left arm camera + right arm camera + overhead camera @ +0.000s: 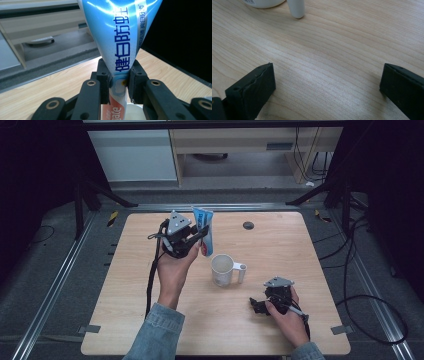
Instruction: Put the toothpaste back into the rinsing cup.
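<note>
Left gripper [197, 239] clamps a toothpaste tube [204, 229] above a white mug [223, 270], seemingly empty; right gripper [327, 87], jaws wide apart, rests near the mug.

Dark blue Chinese print 健白防蛀 is read along the toothpaste tube [120, 37]. White letters "gate" are seen on its red band lower down, the word's start hidden by a jaw. Smaller side print and the mug [265, 2] barcode label are illegible.
</note>
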Tool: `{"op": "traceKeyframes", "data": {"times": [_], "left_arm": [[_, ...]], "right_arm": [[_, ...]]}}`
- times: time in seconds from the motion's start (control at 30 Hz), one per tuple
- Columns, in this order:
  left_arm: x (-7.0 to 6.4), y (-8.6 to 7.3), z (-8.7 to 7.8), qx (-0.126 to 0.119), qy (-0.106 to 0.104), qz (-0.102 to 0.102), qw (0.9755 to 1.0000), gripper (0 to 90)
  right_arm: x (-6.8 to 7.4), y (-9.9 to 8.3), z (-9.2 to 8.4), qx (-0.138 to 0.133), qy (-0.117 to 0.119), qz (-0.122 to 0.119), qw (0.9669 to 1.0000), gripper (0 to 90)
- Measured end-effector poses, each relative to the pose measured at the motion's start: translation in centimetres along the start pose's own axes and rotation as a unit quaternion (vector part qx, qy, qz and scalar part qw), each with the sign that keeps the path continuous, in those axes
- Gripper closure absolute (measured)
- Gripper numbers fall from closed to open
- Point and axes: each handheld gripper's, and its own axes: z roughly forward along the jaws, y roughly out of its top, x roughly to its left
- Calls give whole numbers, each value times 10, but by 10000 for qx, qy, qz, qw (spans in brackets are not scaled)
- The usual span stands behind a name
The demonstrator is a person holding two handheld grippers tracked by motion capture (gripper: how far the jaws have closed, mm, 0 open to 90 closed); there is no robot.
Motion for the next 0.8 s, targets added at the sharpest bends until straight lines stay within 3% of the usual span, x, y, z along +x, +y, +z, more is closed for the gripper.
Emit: {"op": "traceKeyframes", "data": {"times": [0.53,0.8], "left_arm": [[-22,-3,10,-83,-274,125,9995,736],[-28,-8,16,-74,-312,185,9993,736]], "right_arm": [[0,0,0,1,1,-1,10000,4],[0,0,0,0,3,-9,10000,4]]}}
